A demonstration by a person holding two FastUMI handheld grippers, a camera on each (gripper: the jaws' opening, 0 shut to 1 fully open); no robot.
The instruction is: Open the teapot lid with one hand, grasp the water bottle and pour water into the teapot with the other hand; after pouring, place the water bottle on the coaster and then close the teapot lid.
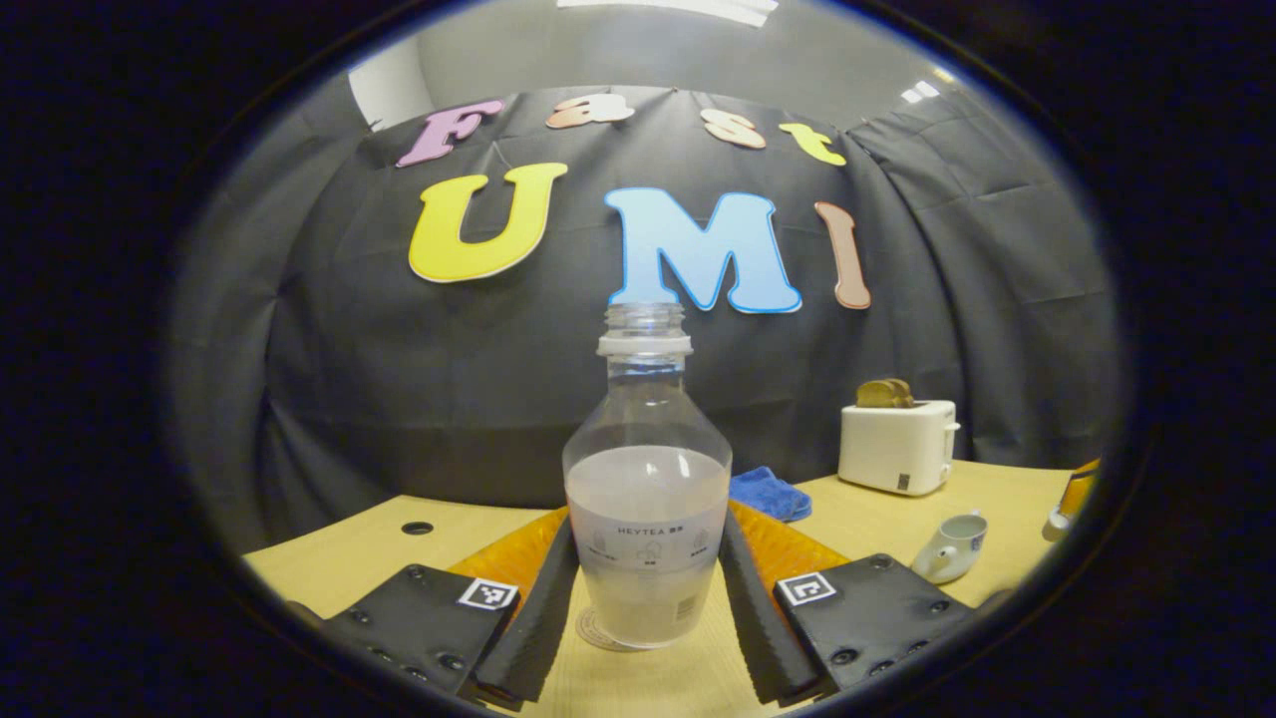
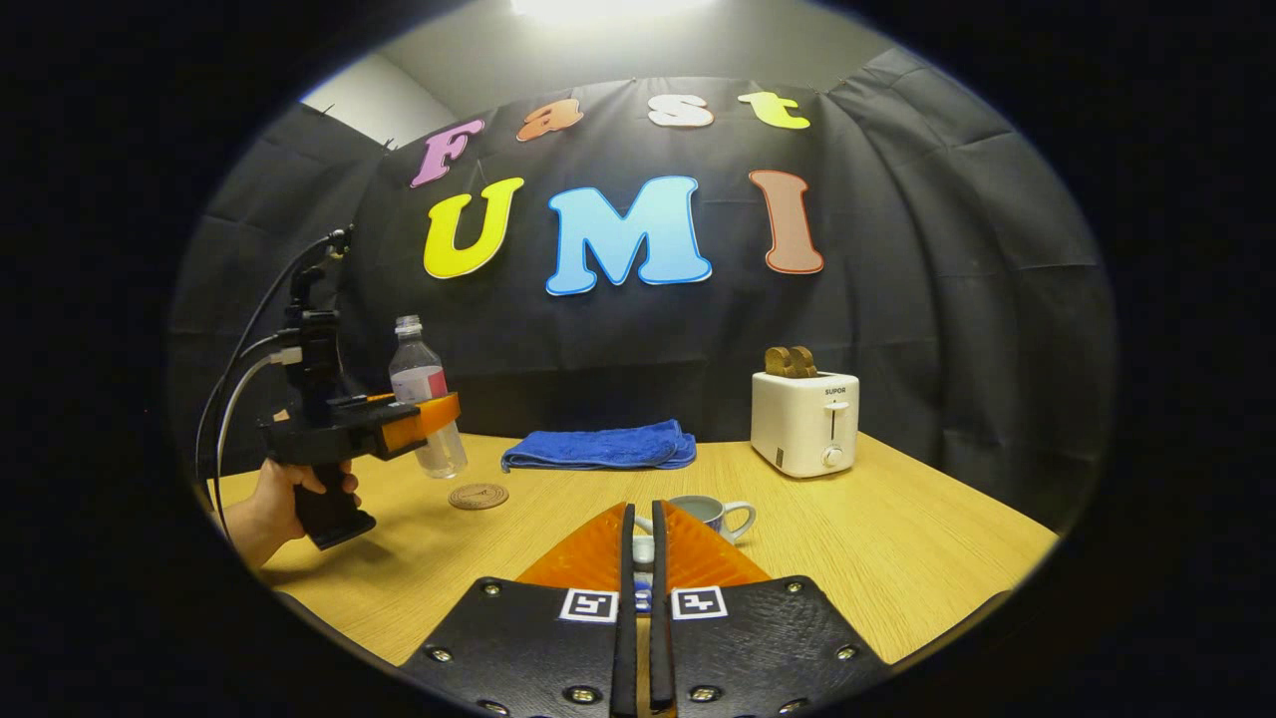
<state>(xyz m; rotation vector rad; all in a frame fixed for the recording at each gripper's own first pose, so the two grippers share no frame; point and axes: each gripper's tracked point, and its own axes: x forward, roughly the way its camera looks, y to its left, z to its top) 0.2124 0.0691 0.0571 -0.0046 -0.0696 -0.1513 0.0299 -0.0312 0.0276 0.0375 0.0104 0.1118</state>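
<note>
The water bottle [image 1: 647,499] stood upright, long axis vertical, capless, squarely between the fingers of the left tool [image 1: 646,598], which pressed its lower sides; that tool held it. In the right gripper view the bottle hung just above the bench [image 2: 897,558], with the coaster [image 2: 478,496] close below, toward five o'clock of its base. The teapot [image 1: 952,546] sat well apart, at about three o'clock from the bottle. The right tool [image 2: 643,558] was nearly closed, seemingly pinching the small lid knob over the teapot.
</note>
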